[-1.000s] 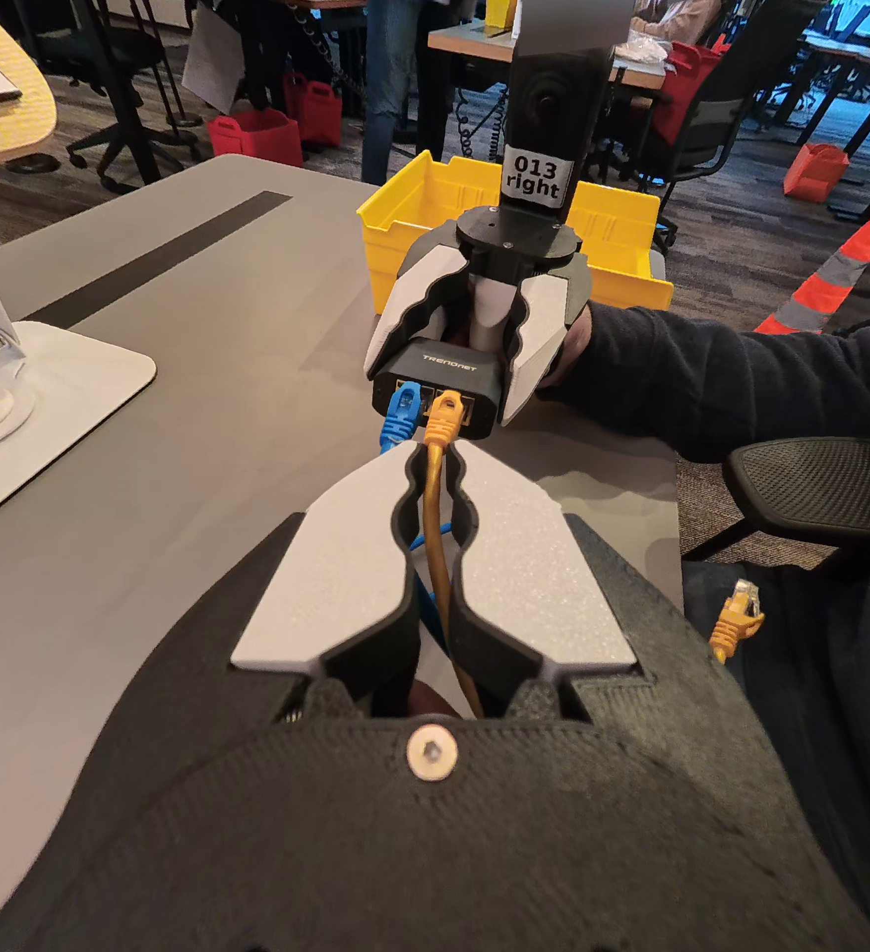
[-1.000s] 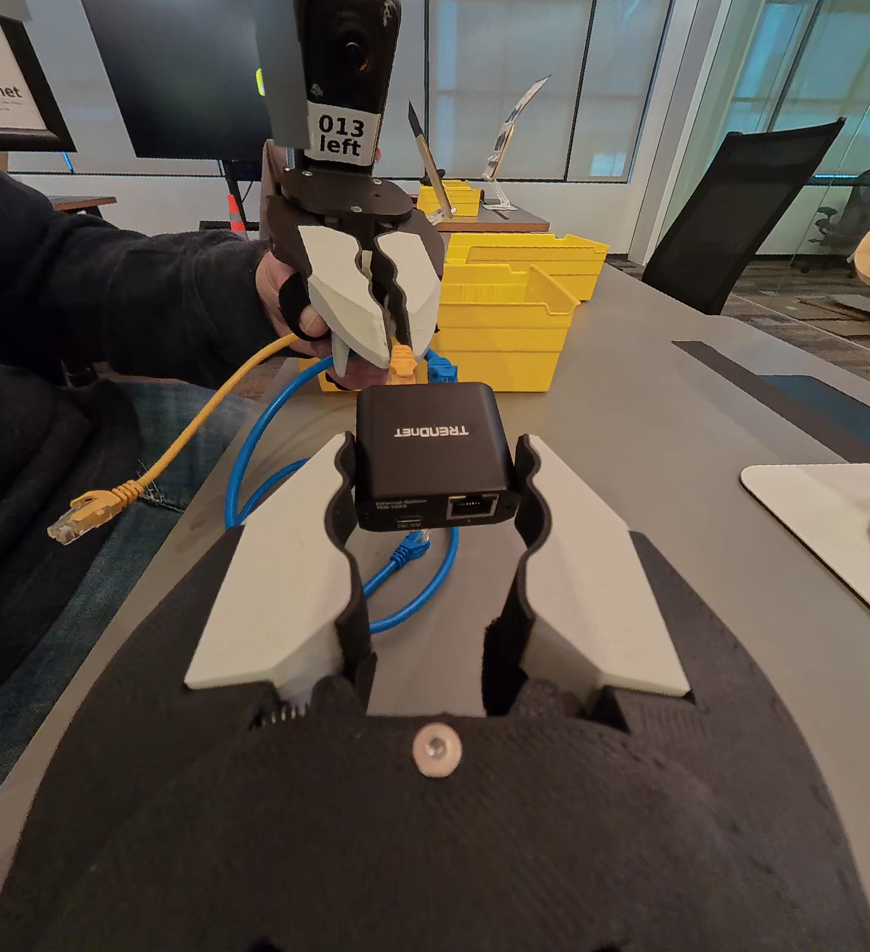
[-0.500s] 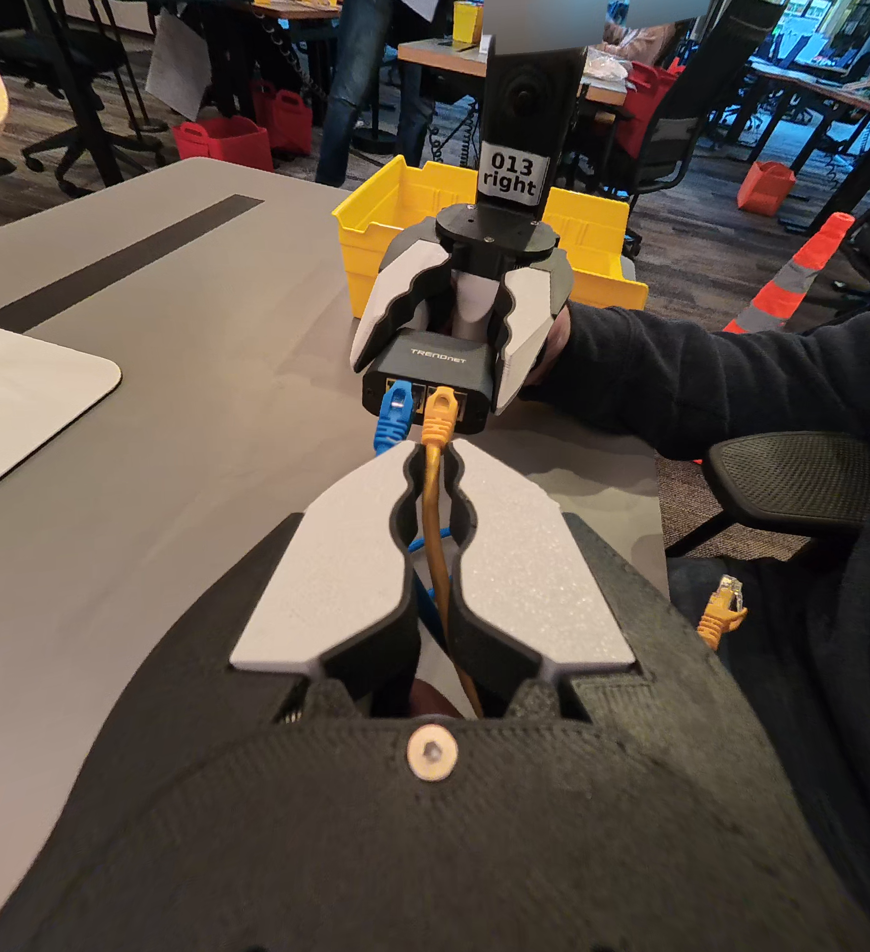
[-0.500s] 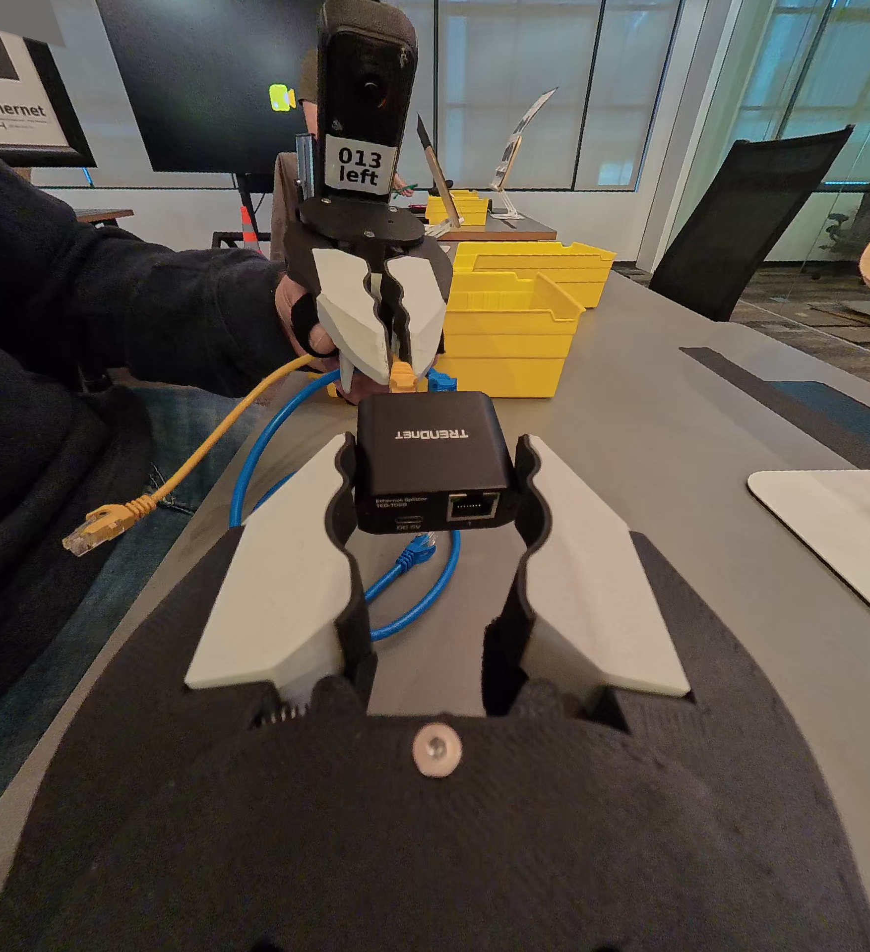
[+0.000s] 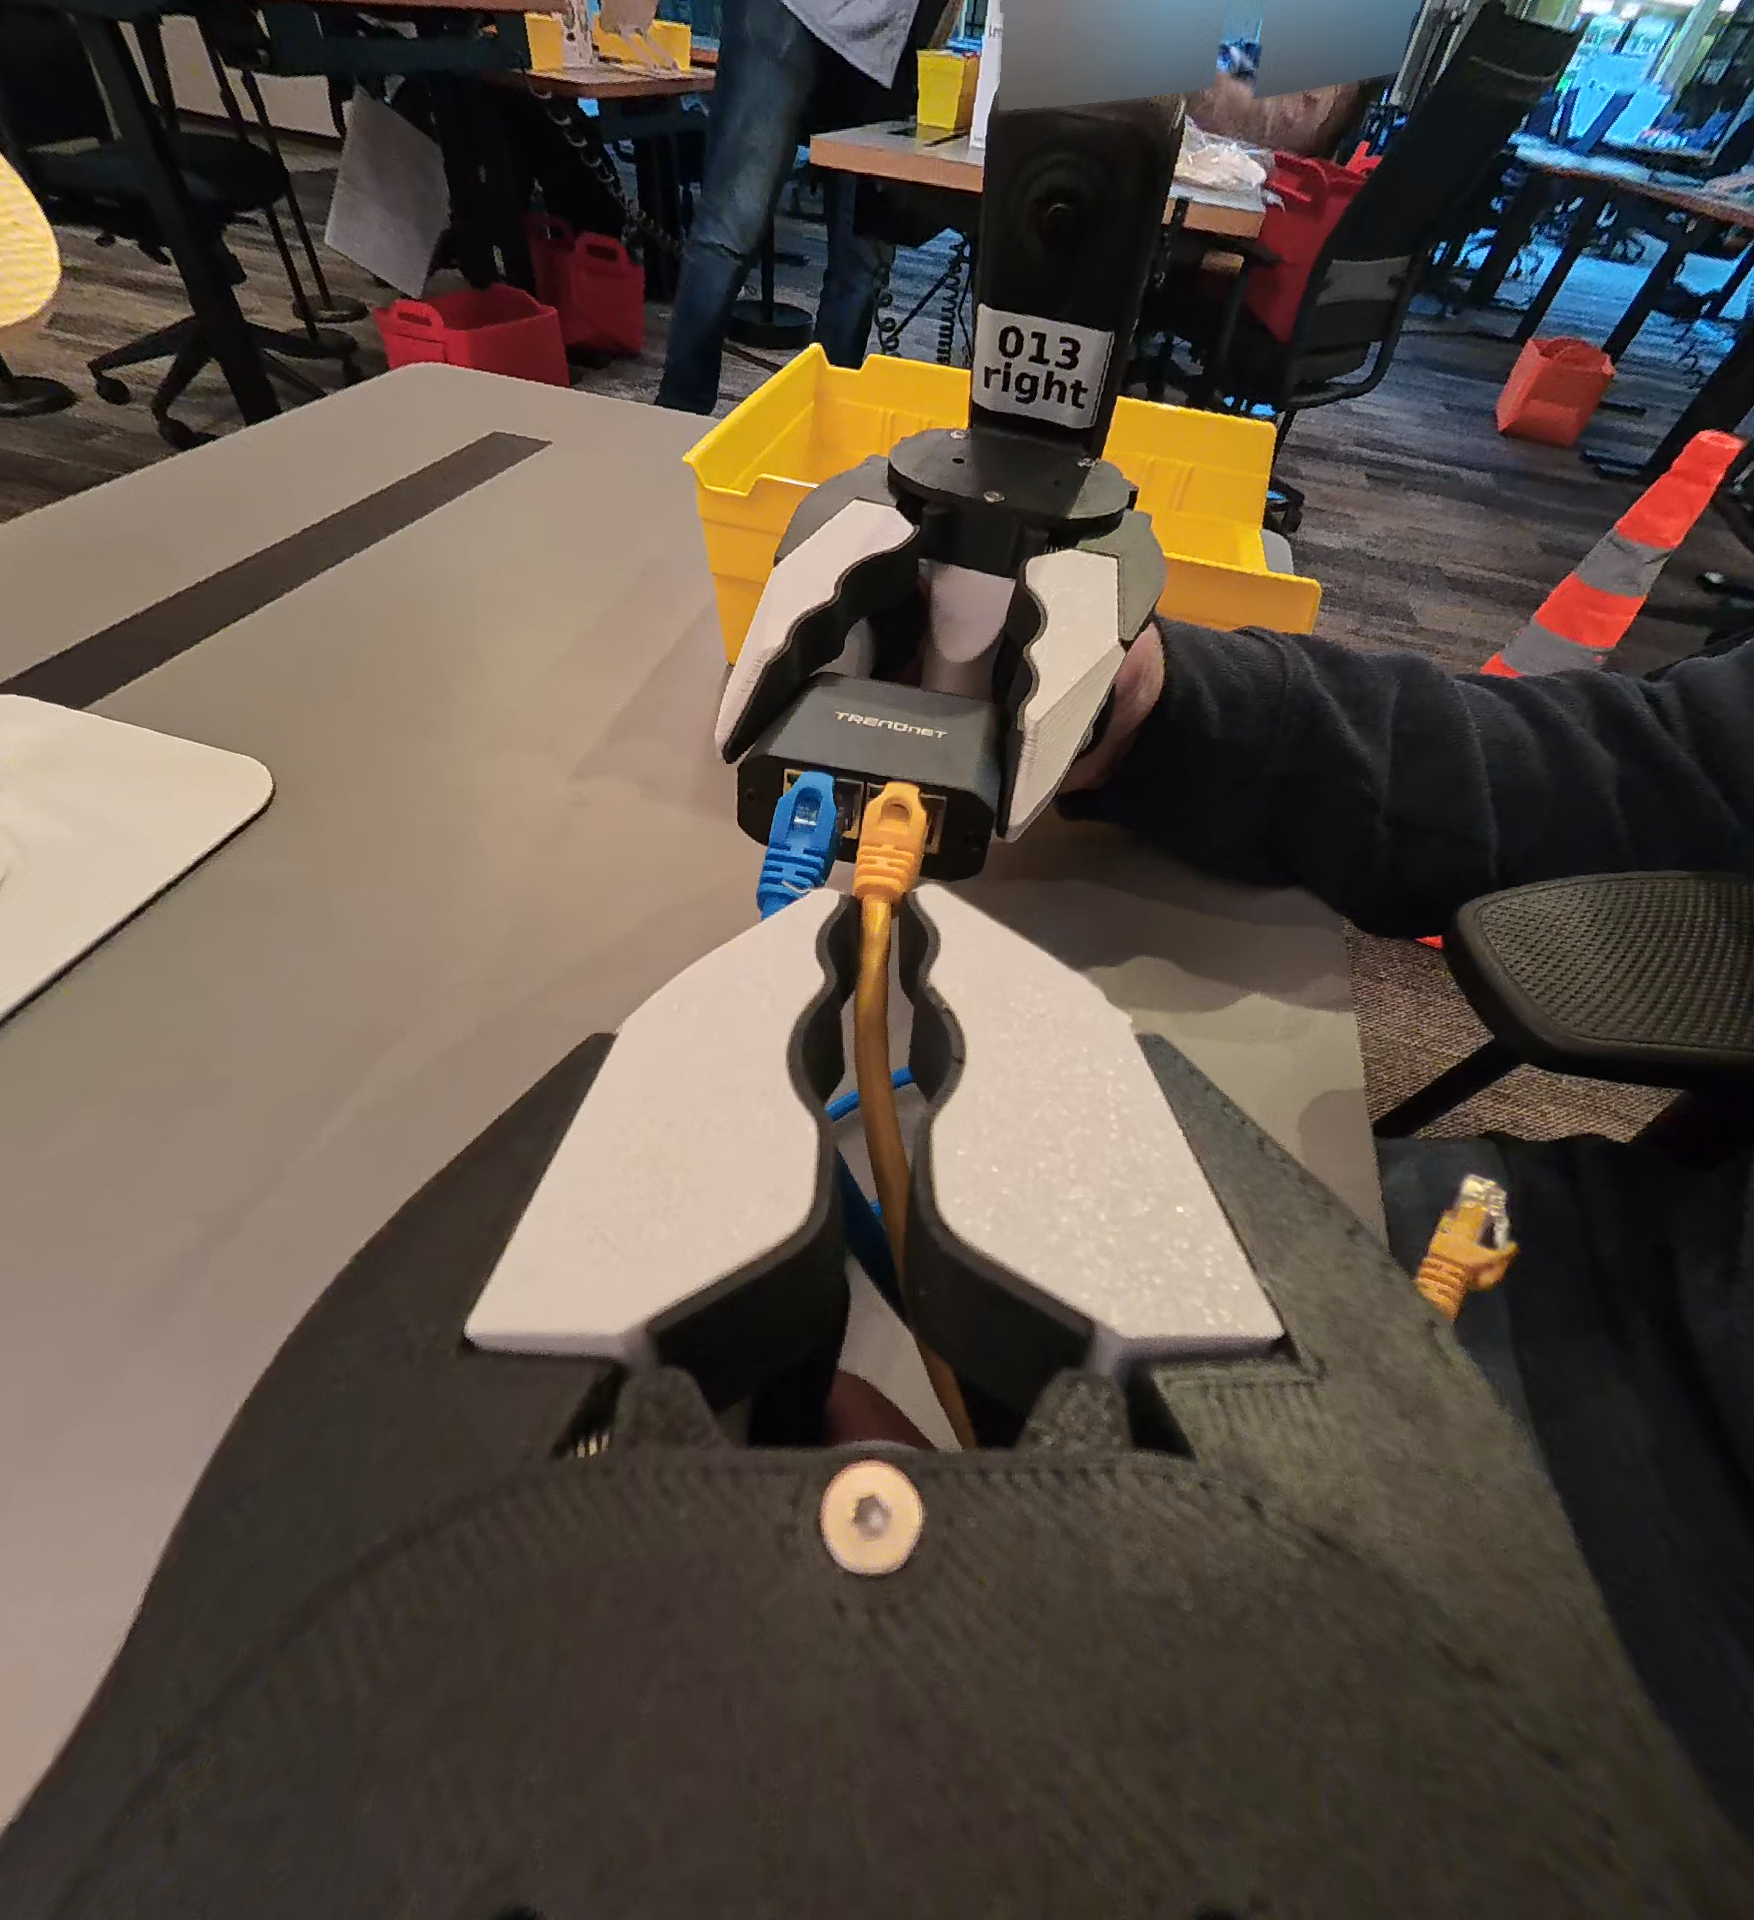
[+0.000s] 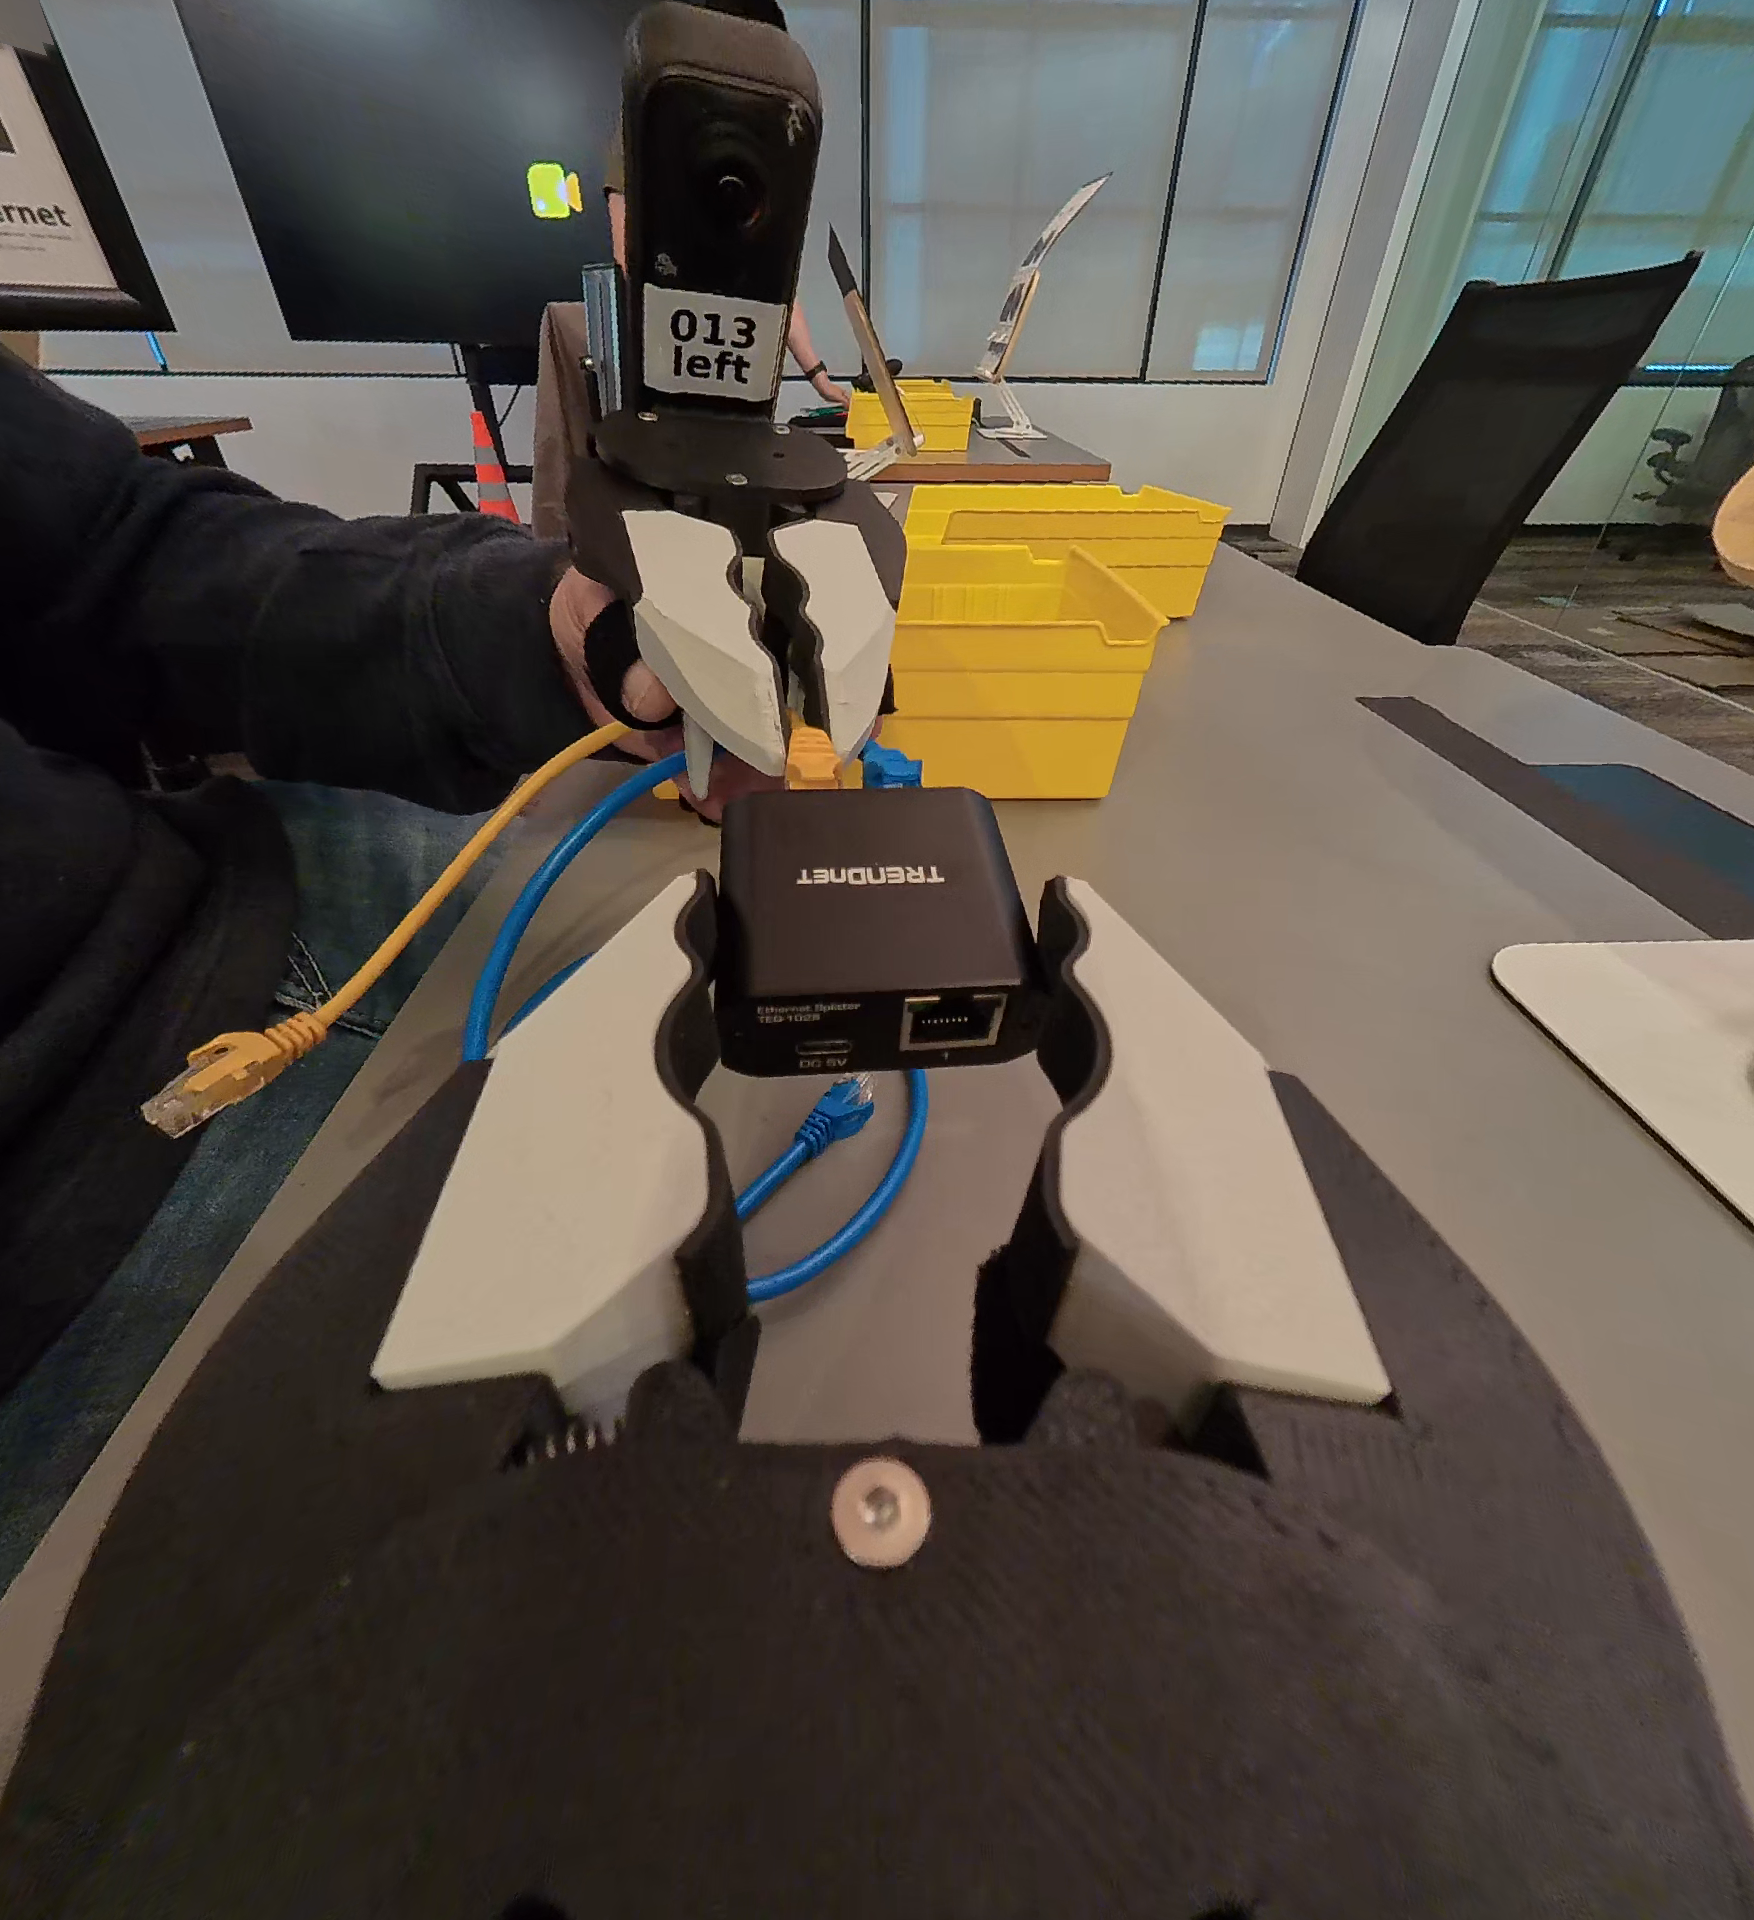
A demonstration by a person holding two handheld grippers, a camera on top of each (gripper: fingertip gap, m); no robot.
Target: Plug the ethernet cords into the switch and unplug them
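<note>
My right gripper (image 6: 873, 914) is shut on the small black switch (image 6: 857, 904) and holds it just above the grey table; both show in the left wrist view, the gripper (image 5: 888, 717) and the switch (image 5: 878, 753). A blue cord plug (image 5: 798, 836) and an orange cord plug (image 5: 885, 842) sit in the switch's two far ports. My left gripper (image 5: 873, 914) is shut on the orange cord (image 5: 878, 1049) right behind its plug. The orange cord's free end (image 6: 213, 1081) hangs off the table edge. The blue cord (image 6: 831, 1195) loops on the table under the switch.
Yellow bins (image 6: 1018, 665) stand on the table behind the left gripper, and one yellow bin (image 5: 852, 457) behind the right gripper. A white stand base (image 6: 1673, 1049) lies at the right. A person's dark sleeves (image 5: 1424, 769) reach in. Chairs stand off the table's edge. Across from one pair of fingers to the other is roughly 4 centimeters.
Both grippers keep their grips. The switch and both hands have shifted slightly; the orange plug stays in the port throughout.
</note>
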